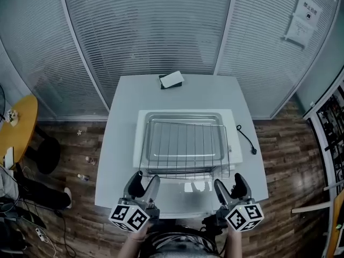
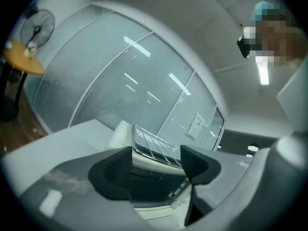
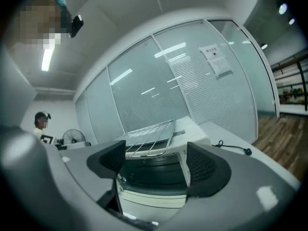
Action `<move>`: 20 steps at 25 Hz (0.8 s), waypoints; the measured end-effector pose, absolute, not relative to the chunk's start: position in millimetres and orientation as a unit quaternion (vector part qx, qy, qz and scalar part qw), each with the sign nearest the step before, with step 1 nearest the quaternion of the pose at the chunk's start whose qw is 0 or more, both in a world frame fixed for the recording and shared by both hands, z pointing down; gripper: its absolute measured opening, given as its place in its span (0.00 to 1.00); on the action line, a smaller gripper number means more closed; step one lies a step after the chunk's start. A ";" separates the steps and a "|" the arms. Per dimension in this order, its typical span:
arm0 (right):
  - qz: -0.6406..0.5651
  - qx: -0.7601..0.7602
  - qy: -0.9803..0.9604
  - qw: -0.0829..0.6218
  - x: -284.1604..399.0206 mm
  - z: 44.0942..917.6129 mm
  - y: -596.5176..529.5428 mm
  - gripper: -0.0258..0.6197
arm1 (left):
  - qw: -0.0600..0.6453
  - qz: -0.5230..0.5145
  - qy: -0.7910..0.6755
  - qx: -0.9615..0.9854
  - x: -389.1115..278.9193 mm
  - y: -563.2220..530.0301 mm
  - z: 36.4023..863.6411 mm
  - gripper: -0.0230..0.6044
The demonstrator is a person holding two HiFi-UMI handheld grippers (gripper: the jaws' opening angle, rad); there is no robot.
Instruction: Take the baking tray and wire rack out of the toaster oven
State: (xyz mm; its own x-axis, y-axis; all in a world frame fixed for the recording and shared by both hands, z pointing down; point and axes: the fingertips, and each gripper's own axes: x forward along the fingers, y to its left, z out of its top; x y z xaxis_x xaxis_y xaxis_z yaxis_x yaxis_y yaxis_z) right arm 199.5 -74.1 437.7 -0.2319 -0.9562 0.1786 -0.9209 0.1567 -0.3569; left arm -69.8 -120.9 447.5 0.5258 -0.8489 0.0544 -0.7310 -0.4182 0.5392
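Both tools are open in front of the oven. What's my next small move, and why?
Probably swing the open door shut with one tool. The wire rack and baking tray already rest on top of the toaster oven, and the left tool and right tool stand open and empty before it.

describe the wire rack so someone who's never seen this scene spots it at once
On the white table stands a white toaster oven. The wire rack lies on top of it, over the baking tray: an open grid of thin metal bars, where the tray is a solid pan.
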 end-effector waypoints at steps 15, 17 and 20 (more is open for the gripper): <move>-0.125 -0.615 0.776 -0.064 194.7 449.2 -91.2 0.61 | 0.015 0.108 -0.496 0.861 -58.8 -126.7 447.2 0.53; -0.122 -0.615 0.776 -0.065 197.6 446.3 -97.4 0.57 | 0.025 0.101 -0.492 0.865 -53.2 -128.1 445.2 0.53; -0.120 -0.613 0.778 -0.066 194.5 445.0 -108.1 0.53 | 0.035 0.097 -0.483 0.869 -52.7 -132.0 447.6 0.53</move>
